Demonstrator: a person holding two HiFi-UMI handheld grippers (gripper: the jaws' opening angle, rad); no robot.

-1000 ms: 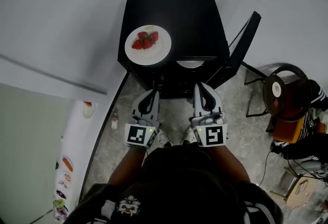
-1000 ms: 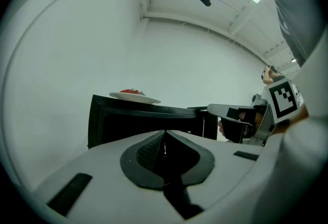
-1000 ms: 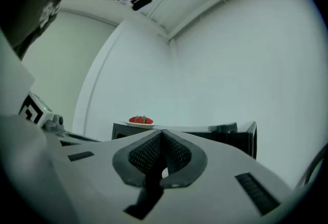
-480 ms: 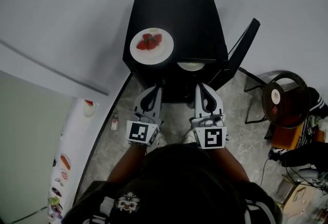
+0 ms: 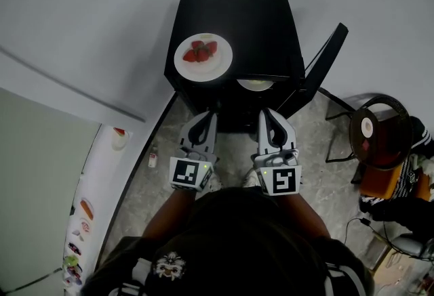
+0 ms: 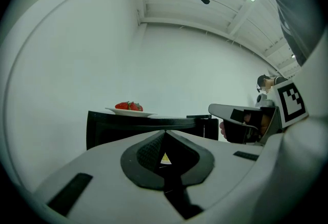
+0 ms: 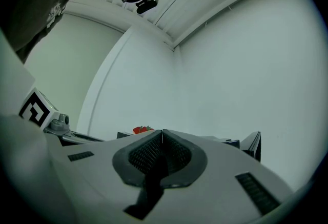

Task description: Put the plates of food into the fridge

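A white plate of strawberries (image 5: pixel 203 57) sits on top of the black mini fridge (image 5: pixel 258 24), near its front left corner. The fridge door (image 5: pixel 324 64) stands open to the right. Just under the top edge, the rim of a second white plate (image 5: pixel 255 84) shows inside. My left gripper (image 5: pixel 206 116) and right gripper (image 5: pixel 266 114) are side by side in front of the opening, both shut and empty. The left gripper view shows my shut left gripper (image 6: pixel 164 133) below the strawberry plate (image 6: pixel 129 110). Over my shut right gripper (image 7: pixel 162 131), only the strawberries (image 7: pixel 142 129) peek out.
A white counter (image 5: pixel 95 206) with small food items runs along the left. A small bottle (image 5: pixel 152 160) stands on the floor beside it. On the right are a round dark stool (image 5: pixel 377 127), orange clutter and cables. The wall is right behind the fridge.
Both grippers have risen slightly in front of the fridge, still shut. The strawberry plate has stayed where it was on the fridge top.
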